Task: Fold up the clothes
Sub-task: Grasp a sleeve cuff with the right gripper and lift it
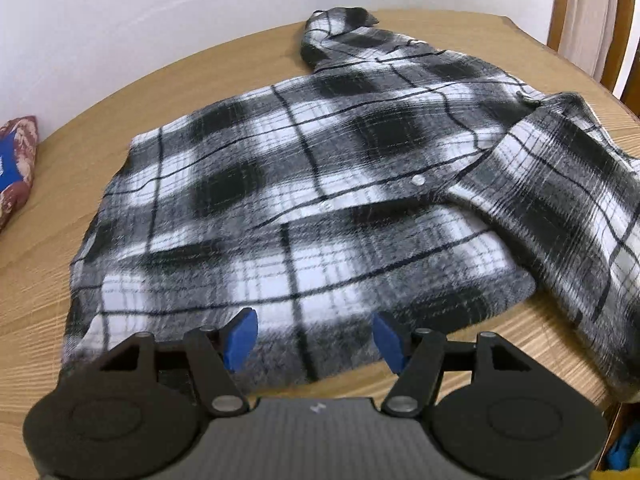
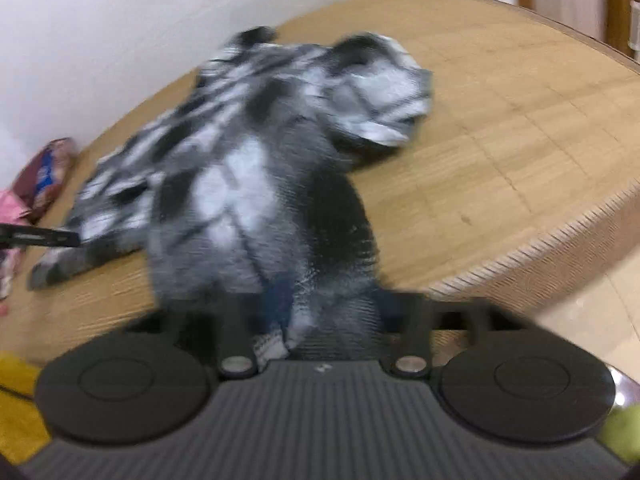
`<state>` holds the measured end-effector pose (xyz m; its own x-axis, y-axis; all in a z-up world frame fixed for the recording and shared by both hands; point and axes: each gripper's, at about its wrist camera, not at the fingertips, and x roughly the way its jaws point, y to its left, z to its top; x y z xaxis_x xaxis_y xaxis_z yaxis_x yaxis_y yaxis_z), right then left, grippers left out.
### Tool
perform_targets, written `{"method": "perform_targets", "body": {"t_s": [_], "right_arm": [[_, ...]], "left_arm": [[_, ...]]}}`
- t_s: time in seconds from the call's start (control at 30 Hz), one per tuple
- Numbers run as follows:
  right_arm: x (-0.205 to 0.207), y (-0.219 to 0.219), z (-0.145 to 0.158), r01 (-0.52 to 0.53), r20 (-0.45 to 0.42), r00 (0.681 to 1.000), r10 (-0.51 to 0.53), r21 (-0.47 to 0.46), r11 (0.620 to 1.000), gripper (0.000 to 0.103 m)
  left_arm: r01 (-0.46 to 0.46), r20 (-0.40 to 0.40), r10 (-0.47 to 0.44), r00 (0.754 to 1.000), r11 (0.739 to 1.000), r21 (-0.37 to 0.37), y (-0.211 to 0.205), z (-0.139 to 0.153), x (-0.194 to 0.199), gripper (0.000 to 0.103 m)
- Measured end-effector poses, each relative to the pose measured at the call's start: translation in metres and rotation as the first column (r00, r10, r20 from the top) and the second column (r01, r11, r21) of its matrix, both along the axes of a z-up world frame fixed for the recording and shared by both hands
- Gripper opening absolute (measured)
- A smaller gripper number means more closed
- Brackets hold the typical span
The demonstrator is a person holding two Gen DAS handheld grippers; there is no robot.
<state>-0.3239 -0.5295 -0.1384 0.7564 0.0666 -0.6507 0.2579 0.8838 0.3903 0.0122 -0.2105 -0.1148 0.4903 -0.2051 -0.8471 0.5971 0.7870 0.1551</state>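
A black-and-white plaid shirt (image 1: pixel 304 184) lies spread on the round wooden table (image 1: pixel 80 160), collar at the far side and buttons showing. One sleeve (image 1: pixel 568 216) is draped across its right side. My left gripper (image 1: pixel 316 338) hovers open just above the near hem, with nothing between its blue pads (image 1: pixel 242 336). The right wrist view is blurred by motion. There, a part of the shirt (image 2: pixel 248 184) stretches from the table (image 2: pixel 500 140) up into my right gripper (image 2: pixel 316 316), which is shut on the bunched cloth. One blue pad (image 2: pixel 280 308) shows beside the fabric.
A red and blue snack packet (image 1: pixel 16 168) lies at the table's left edge, also seen as the packet (image 2: pixel 44 176) in the right wrist view. A wooden chair (image 1: pixel 580 20) stands behind the table at the right. A white wall (image 1: pixel 160 20) backs the table. The table's edge (image 2: pixel 540 256) curves close on the right.
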Motion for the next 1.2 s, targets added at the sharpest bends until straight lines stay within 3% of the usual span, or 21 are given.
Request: {"method": "perform_targets", "body": {"t_s": [0.13, 0.3, 0.43, 0.7, 1.03, 1.2], "right_arm": [[0.014, 0.005, 0.042, -0.05, 0.123, 0.991, 0.045, 0.042, 0.998, 0.016], [0.041, 0.009, 0.097, -0.112, 0.28, 0.956, 0.085, 0.079, 0.991, 0.016], [0.076, 0.009, 0.126, -0.126, 0.352, 0.934, 0.067, 0.148, 0.981, 0.016], [0.151, 0.007, 0.154, -0.062, 0.39, 0.919, -0.063, 0.301, 0.951, 0.016], [0.181, 0.033, 0.167, 0.067, 0.392, 0.901, -0.183, 0.291, 0.954, 0.017], [0.202, 0.037, 0.166, 0.141, 0.375, 0.888, -0.268, 0.331, 0.933, 0.017]], "left_arm": [[-0.038, 0.008, 0.038, 0.999, 0.999, 0.007, 0.018, 0.003, 0.005, 0.066], [-0.076, 0.007, 0.076, 0.997, 0.997, -0.026, 0.041, 0.007, 0.015, 0.067], [-0.086, -0.003, 0.086, 0.996, 0.996, -0.033, 0.059, 0.007, 0.028, 0.067], [-0.068, -0.007, 0.067, 0.998, 0.995, -0.073, 0.08, 0.01, 0.054, 0.067], [0.01, -0.025, -0.012, 1.0, 0.996, -0.09, 0.091, 0.001, 0.085, 0.067], [0.038, -0.043, -0.042, 0.998, 0.995, -0.09, 0.091, -0.006, 0.097, 0.067]]}}
